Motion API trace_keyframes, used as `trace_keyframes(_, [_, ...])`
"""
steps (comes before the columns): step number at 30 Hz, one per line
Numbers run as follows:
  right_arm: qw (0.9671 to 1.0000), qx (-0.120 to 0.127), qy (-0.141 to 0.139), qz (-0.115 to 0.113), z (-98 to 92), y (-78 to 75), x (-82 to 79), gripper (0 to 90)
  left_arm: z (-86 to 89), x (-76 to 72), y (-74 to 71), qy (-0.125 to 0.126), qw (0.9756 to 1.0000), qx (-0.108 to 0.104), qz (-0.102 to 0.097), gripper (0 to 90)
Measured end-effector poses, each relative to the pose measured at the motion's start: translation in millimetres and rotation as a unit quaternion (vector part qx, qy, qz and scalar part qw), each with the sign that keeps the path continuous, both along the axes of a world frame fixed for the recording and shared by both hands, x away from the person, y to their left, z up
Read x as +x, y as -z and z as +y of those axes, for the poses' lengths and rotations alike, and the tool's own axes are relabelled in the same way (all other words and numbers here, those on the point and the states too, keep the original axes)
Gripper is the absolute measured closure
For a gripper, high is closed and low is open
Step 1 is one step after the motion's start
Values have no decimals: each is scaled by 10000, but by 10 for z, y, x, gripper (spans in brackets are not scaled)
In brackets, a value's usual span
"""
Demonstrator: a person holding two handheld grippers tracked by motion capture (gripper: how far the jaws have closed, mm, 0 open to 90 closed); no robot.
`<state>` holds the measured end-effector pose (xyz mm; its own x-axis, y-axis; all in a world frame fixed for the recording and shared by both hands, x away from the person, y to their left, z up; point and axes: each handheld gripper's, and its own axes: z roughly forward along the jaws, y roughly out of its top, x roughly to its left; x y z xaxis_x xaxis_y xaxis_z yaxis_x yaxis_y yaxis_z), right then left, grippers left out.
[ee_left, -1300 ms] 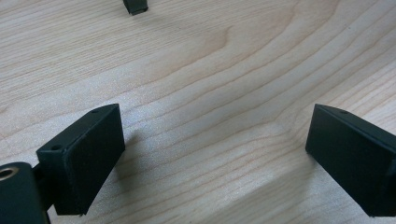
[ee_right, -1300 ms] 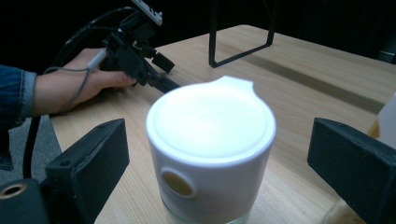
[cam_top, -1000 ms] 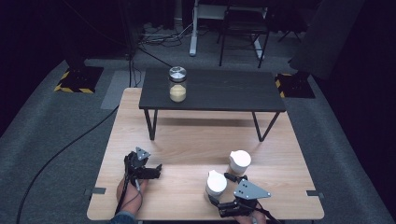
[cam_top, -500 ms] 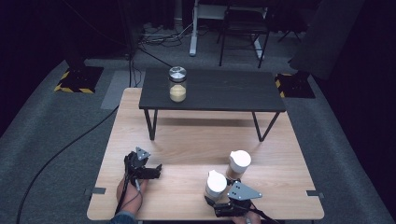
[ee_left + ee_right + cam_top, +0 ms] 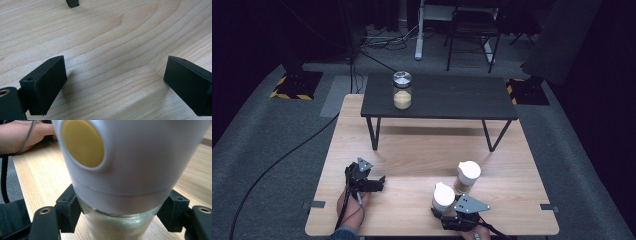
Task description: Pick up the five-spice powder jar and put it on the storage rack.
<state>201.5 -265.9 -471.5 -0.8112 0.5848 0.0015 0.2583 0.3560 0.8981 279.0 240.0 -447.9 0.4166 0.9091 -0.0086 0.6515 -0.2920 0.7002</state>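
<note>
A: How are the hands posed?

B: Both come in from the near edge of the wooden table [image 5: 412, 150]. The left hand-held gripper [image 5: 379, 183] lies low over the wood, pointing right, its jaws wide apart with nothing between them. The right hand-held gripper [image 5: 443, 212] has just been closing and is now clamped on the glass body of the near shaker [image 5: 443, 196], below its white cap.

A: Where does that shaker stand?

B: Upright at the near right of the table, just beside the second shaker [image 5: 467, 175].

A: Counts?

B: Two white-capped shakers, plus one jar [image 5: 402, 90] on the small black table [image 5: 447, 97].

A: Any writing?

B: None readable; a plain yellow disc [image 5: 83, 142] marks the cap.
</note>
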Motion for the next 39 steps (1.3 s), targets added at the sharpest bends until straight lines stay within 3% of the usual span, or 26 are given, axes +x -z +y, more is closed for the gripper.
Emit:
trace_keyframes(13, [9999,-12,-122,56,-29,-86,34,301,0,0,0,0,10000,0,2,45])
trace_keyframes(30, [9998,159,-123,-79,-109,-504,79,302,0,0,-1,0,10000,-1,2,46])
trace_keyframes(39, [9998,132,-97,-137,-137,-728,111,302,0,0,-1,1,10000,-1,3,46])
